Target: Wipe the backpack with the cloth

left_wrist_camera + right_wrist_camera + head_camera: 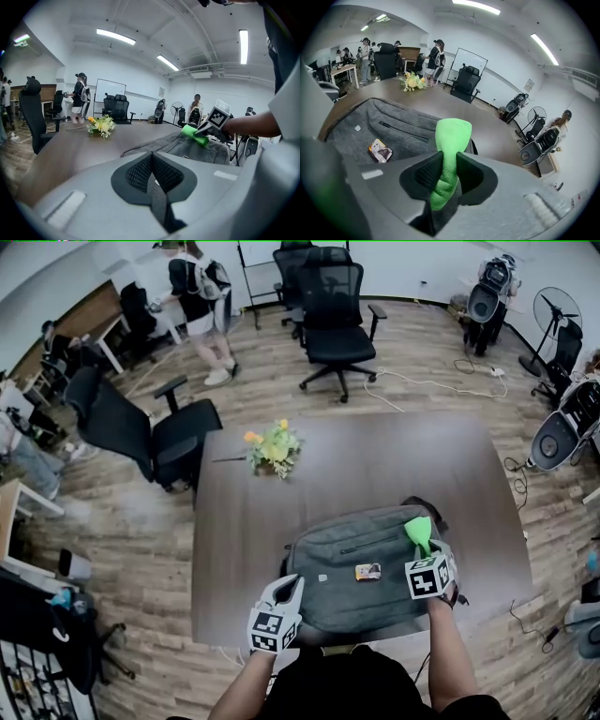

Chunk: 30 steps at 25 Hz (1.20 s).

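A grey felt backpack (366, 563) lies flat on the dark table (253, 512) near its front edge, with a small printed tag (367, 571) on its face. My right gripper (424, 547) is shut on a bright green cloth (418, 532), which sticks up over the backpack's right end. In the right gripper view the cloth (449, 154) is pinched between the jaws above the backpack (379, 129). My left gripper (284, 594) hovers at the backpack's left front corner, shut with nothing in it. The left gripper view shows the backpack (197, 147) and the cloth (194, 133) ahead.
A bunch of yellow flowers (273, 448) lies on the table's far left. Black office chairs (333, 310) stand beyond the table and to its left. A person with a backpack (199, 296) walks in the background. Fans and machines line the right wall.
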Each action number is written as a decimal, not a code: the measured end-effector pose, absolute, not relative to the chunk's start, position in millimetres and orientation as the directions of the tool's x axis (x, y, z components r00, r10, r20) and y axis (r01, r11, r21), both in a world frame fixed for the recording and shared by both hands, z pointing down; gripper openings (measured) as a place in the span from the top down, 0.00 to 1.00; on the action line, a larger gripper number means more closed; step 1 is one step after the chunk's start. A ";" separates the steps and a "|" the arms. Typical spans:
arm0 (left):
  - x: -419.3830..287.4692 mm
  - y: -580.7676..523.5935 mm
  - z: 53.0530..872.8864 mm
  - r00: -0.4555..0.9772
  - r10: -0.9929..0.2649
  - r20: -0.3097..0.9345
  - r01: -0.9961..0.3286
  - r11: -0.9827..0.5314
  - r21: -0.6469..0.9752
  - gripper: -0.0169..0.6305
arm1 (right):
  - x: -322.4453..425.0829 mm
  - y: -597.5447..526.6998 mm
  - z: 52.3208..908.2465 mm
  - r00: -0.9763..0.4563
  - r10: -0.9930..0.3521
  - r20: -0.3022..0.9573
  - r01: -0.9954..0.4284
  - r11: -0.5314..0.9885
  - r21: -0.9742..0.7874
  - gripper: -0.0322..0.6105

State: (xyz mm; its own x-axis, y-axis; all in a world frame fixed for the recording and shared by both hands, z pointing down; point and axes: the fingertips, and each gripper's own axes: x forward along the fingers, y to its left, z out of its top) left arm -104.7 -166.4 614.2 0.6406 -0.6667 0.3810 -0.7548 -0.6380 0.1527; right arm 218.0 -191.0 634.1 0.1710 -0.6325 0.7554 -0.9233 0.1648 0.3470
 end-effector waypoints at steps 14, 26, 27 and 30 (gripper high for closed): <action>-118.8 -154.7 613.1 0.625 -0.674 0.395 -0.767 -0.623 0.151 0.95 | 92.0 -184.3 630.5 -0.141 -0.672 0.727 -0.942 0.318 0.110 0.81; -156.6 -142.8 620.0 0.566 -0.702 0.432 -0.812 -0.566 0.143 0.95 | -56.5 -138.8 662.1 -0.455 -0.480 0.750 -0.828 0.538 -0.158 0.81; -157.6 -141.7 620.9 0.562 -0.703 0.434 -0.814 -0.563 0.142 0.95 | -63.4 -136.0 663.8 -0.470 -0.463 0.752 -0.822 0.541 -0.180 0.81; -155.6 -136.9 624.6 0.560 -0.699 0.445 -0.815 -0.563 0.140 0.95 | -78.1 -125.0 674.1 -0.500 -0.412 0.762 -0.804 0.548 -0.231 0.81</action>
State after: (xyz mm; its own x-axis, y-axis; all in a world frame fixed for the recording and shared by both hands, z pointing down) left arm -155.6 -136.9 624.6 0.5596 -0.6990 0.4452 -0.8146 -0.5629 0.1400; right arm -78.1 -125.0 674.1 -0.4997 -0.4118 0.7621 -0.8038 0.5483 -0.2308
